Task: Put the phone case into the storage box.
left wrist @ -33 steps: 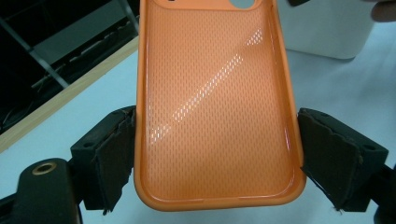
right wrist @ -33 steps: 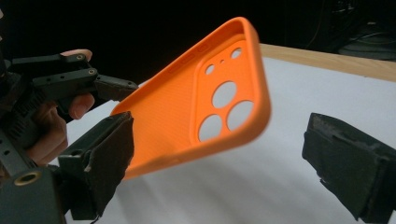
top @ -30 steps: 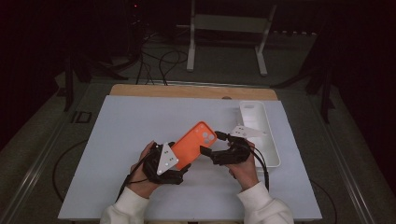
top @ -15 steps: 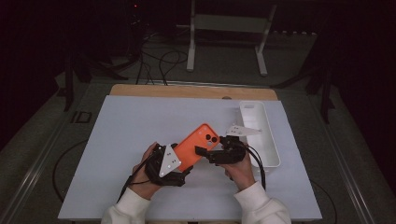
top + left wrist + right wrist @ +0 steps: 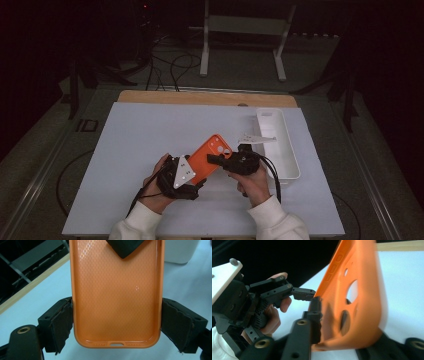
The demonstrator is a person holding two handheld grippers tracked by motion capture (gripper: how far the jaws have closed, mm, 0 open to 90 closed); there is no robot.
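Both tongs, left (image 5: 192,175) and right (image 5: 215,160), just closing, clasp the orange phone case (image 5: 210,156).

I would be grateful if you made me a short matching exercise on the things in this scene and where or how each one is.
Things:
1. phone case
2. white tray
3. left gripper
4. right gripper

States:
A. clamped on the case's camera end
B. orange, held above the table
C. gripping the case's two long sides
D. on the table's right side

Pairs: 1-B, 2-D, 3-C, 4-A
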